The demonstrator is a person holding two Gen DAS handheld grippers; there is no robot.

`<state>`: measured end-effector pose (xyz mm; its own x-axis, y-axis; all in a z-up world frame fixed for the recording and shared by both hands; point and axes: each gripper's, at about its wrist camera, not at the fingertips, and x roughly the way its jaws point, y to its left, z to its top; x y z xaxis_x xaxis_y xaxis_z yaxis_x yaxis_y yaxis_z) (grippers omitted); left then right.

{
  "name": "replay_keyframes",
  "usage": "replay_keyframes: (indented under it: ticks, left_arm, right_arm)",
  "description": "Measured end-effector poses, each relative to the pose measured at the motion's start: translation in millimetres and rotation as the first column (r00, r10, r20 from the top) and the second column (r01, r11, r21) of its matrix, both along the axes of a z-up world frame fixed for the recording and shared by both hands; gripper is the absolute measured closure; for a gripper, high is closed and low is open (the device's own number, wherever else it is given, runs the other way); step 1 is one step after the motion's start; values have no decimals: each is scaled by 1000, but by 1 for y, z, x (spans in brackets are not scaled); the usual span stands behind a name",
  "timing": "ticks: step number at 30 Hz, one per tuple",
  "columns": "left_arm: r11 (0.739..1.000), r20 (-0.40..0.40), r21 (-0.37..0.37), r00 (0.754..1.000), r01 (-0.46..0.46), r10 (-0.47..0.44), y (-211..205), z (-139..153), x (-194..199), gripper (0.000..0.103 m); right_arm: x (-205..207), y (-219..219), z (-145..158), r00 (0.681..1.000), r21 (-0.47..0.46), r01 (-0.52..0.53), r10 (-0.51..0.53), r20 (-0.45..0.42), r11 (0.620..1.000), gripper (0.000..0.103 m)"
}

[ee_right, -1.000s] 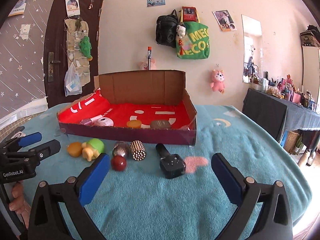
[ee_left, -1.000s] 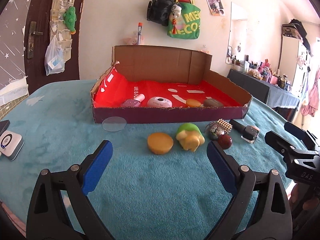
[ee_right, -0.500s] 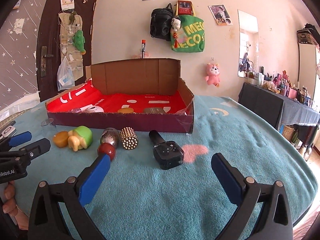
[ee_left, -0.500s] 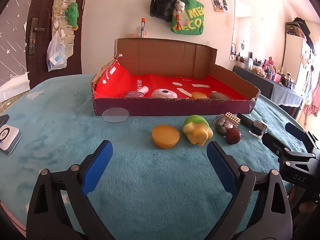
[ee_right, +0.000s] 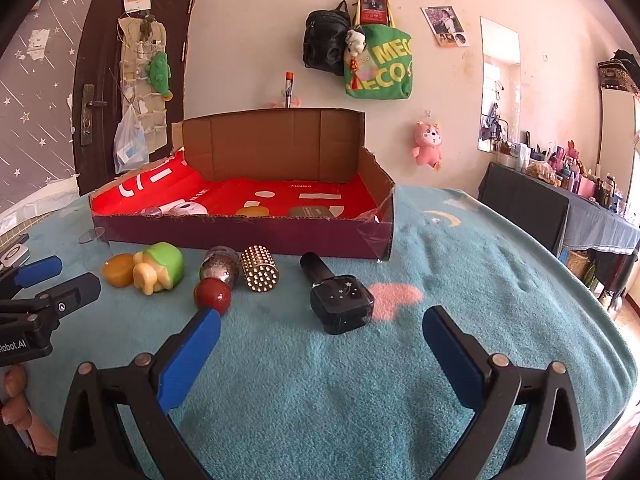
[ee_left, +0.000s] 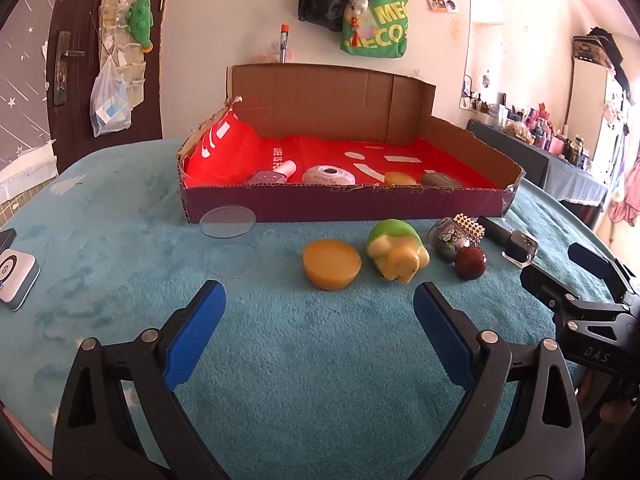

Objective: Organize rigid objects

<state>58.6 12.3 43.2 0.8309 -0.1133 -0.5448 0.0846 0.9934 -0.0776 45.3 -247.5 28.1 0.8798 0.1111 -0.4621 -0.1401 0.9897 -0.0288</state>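
**Loose items lined up before the box, both grippers empty**

Row on the teal tabletop [ee_left: 280, 360], in front of the cardboard box [ee_left: 344, 204]: yellow disc [ee_left: 331, 265], green-and-yellow toy [ee_left: 396, 254], silver patterned ball [ee_right: 221, 267], dark red ball [ee_right: 212, 296], studded gold cylinder [ee_right: 259, 274], black bottle [ee_right: 336, 298] lying on its side. Disc and toy touch or nearly so; the red ball sits just in front of the silver ball. A clear cup [ee_left: 229, 240] stands near the box's left front corner.

Inside the box, on its red lining: a pink-capped bottle [ee_left: 276, 174], a round white case [ee_left: 328, 175], an orange piece and a grey-brown piece, all against the front wall and partly hidden by it.

Left gripper [ee_left: 320, 312]: spread wide, holding nothing, low over the tabletop, aimed at the disc and toy, clear of them.

Right gripper [ee_right: 320, 332]: spread wide, empty. The black bottle lies ahead between its fingers' lines; the left blue pad's tip overlaps the red ball in view, contact unclear.

Fingers [ee_right: 16, 400] of the person's hand show under the left gripper's handle at the frame edge. A small white device [ee_left: 16, 278] is cut off at the left.
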Motion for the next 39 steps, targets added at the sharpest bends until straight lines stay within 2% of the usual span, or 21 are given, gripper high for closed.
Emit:
replay_keyframes:
  ticks: [7,11,16,22,27,28,31,34,36,38,39]
  left_arm:
    - [1000,-94,-28,996,5,-8,13,2,17,7]
    - [1000,-82,-17,996,-19,17,22,9,22,7]
    - [999,-101,2,993,-54,54,35,13,34,7]
    - [997,-182,-3,981,-77,75,52,11,53,7]
    - [996,-230,-13,970,-84,79,60,6,65,7]
    - [997,-236,-15,969,-80,74,60,6,67,7]
    - [997,-232,1,970,-72,70,58,6,71,9]
    - [998,-242,12,969,-55,57,55,5,76,25]
    - [999,-280,4,959,-44,43,54,1,83,57]
    - [998,-280,27,958,-60,65,53,-1,85,65]
    - [998,-273,24,960,-58,63,54,0,85,65]
  right_arm:
    - [13,-3,3,997,32,-13,16,-76,999,0]
    - [18,-5,12,997,41,-14,17,-78,999,0]
    - [33,-4,21,996,-13,12,-13,-92,1000,0]
    - [55,-9,20,982,3,12,-12,-187,1000,0]
    - [69,-19,11,959,59,26,-8,-285,998,0]
    - [70,-20,10,955,61,23,-4,-297,998,1]
    - [76,-18,5,942,55,10,9,-335,998,15]
    - [79,-14,1,935,32,1,11,-355,1000,29]
    - [78,-11,1,935,20,-12,18,-354,1000,34]
    - [76,-9,1,938,4,-26,26,-347,1000,52]
    - [75,-7,1,939,-3,-33,30,-342,999,57]
